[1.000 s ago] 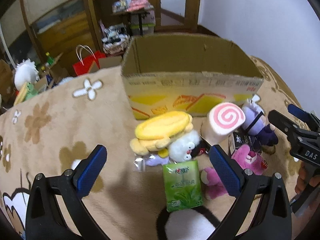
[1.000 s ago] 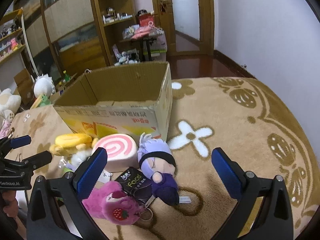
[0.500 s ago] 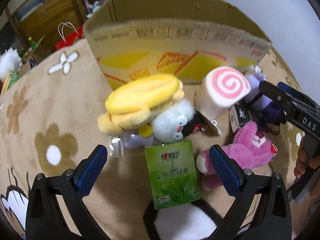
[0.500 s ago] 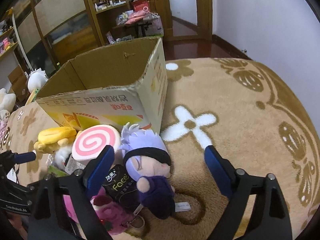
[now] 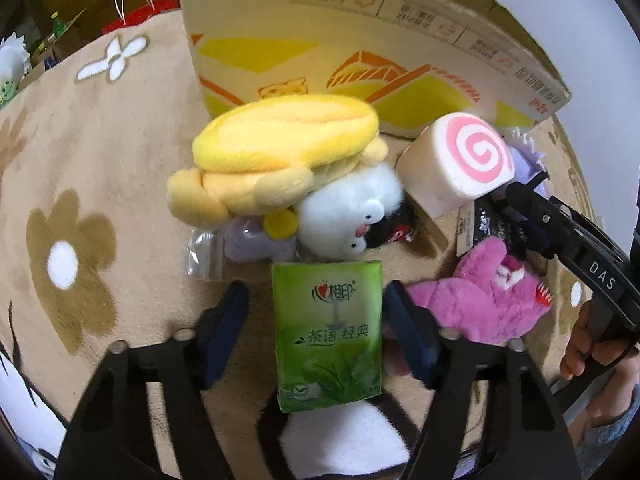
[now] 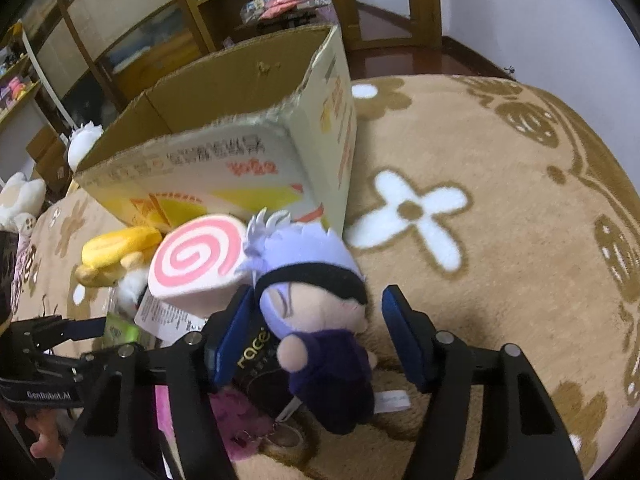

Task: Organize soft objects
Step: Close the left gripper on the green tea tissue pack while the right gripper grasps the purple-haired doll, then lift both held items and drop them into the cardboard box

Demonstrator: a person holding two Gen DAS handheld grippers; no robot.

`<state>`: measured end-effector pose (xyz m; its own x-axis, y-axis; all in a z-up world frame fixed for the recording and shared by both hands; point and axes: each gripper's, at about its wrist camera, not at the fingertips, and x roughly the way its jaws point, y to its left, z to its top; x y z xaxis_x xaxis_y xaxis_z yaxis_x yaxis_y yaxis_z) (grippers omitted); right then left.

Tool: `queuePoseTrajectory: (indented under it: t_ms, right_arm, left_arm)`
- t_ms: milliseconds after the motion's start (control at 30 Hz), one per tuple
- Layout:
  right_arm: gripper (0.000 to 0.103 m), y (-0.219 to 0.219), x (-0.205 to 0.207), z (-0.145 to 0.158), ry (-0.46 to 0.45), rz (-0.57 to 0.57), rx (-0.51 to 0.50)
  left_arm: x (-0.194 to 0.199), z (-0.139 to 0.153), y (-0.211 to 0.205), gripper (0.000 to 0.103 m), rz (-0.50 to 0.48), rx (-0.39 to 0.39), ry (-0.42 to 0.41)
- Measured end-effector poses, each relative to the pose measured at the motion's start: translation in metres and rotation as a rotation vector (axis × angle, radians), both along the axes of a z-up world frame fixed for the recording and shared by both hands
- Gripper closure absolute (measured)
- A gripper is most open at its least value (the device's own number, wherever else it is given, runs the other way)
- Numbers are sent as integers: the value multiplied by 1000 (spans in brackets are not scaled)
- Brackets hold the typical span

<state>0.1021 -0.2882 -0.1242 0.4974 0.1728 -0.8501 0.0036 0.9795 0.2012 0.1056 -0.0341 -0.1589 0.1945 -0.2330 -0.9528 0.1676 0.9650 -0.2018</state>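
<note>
A green tissue pack (image 5: 326, 332) lies flat on the beige carpet between the fingers of my left gripper (image 5: 316, 320). Its jaws are closing; the right pad is at the pack's edge, while a gap remains on the left. A purple-haired doll (image 6: 312, 304) in dark clothes lies between the fingers of my right gripper (image 6: 316, 328). Those jaws are closing too, and a gap shows at the right pad. A yellow plush (image 5: 280, 148), a white plush (image 5: 352, 216), a pink swirl roll (image 5: 460, 164) and a pink bear (image 5: 480, 304) lie clustered before an open cardboard box (image 5: 360, 40).
The cardboard box (image 6: 224, 120) stands just behind the pile. A black packet (image 6: 256, 360) lies under the doll. The right gripper's frame (image 5: 580, 256) reaches in beside the pink bear. Bare carpet (image 6: 500, 280) spreads to the right; shelves and bags stand far behind.
Both grippers have come down toward the pile and tilted more steeply. Their jaws have narrowed from wide open, the left around the tissue pack, the right around the doll.
</note>
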Motion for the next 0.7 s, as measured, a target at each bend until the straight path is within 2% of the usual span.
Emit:
queuePoseTrajectory:
  t_ms: [33, 133, 300, 533, 700]
  right_arm:
    - [45, 1, 0, -2, 7, 8, 8]
    - [46, 4, -2, -2, 6, 15, 9]
    - [48, 4, -4, -1, -3, 16, 7]
    - [49, -1, -14, 17, -60, 0, 10]
    - [49, -3, -31, 42, -143, -8, 30]
  left_arm:
    - [2, 0, 1, 49, 2, -3, 11]
    - [3, 1, 4, 51, 11, -16, 12]
    - [-2, 12, 10, 51, 13, 22, -51]
    - [-17, 54, 11, 51, 30, 28, -235]
    - [-31, 90, 25, 51, 81, 13, -415]
